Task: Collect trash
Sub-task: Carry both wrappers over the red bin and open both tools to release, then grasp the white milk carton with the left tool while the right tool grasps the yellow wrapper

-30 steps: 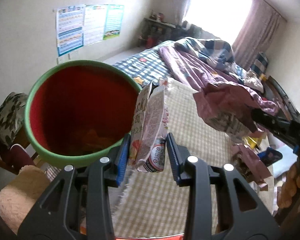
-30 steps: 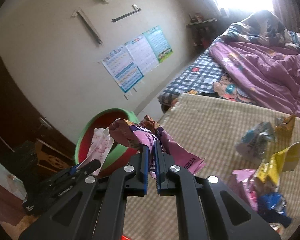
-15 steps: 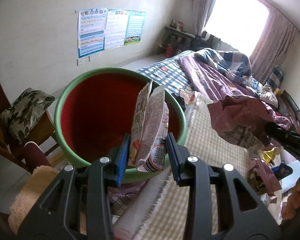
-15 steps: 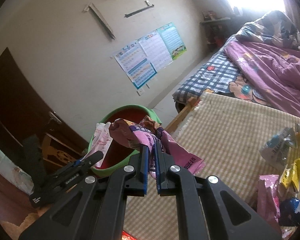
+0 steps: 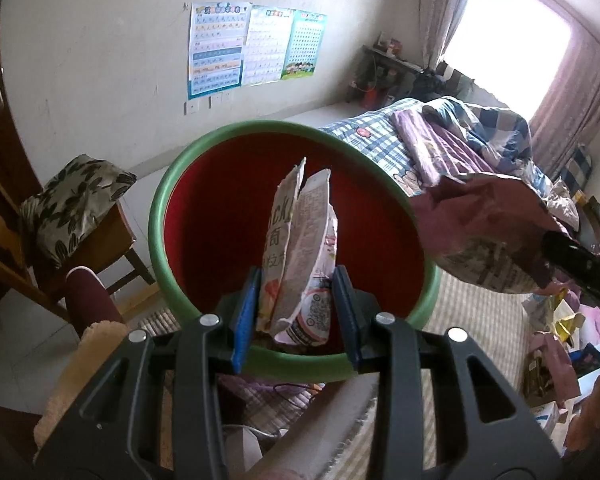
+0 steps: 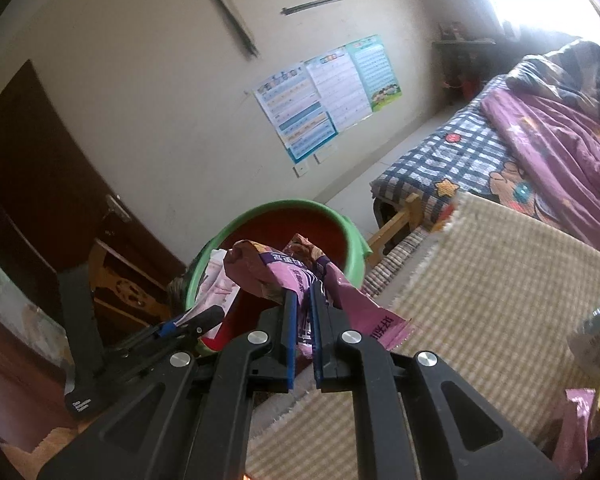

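- Left tool [image 5: 296,316] clamps a torn, pale printed snack wrapper [image 5: 300,256] upright over the green-rimmed red bin [image 5: 160,216].
- Right tool [image 6: 303,340], nearly shut, pinches a crumpled purple wrapper [image 6: 276,276] beside that bin's rim.

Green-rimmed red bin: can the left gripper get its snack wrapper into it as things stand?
Probably yes. The left gripper, shut on the pale snack wrapper, points at the open mouth of the green-rimmed red bin; the purple wrapper sits off to the side.
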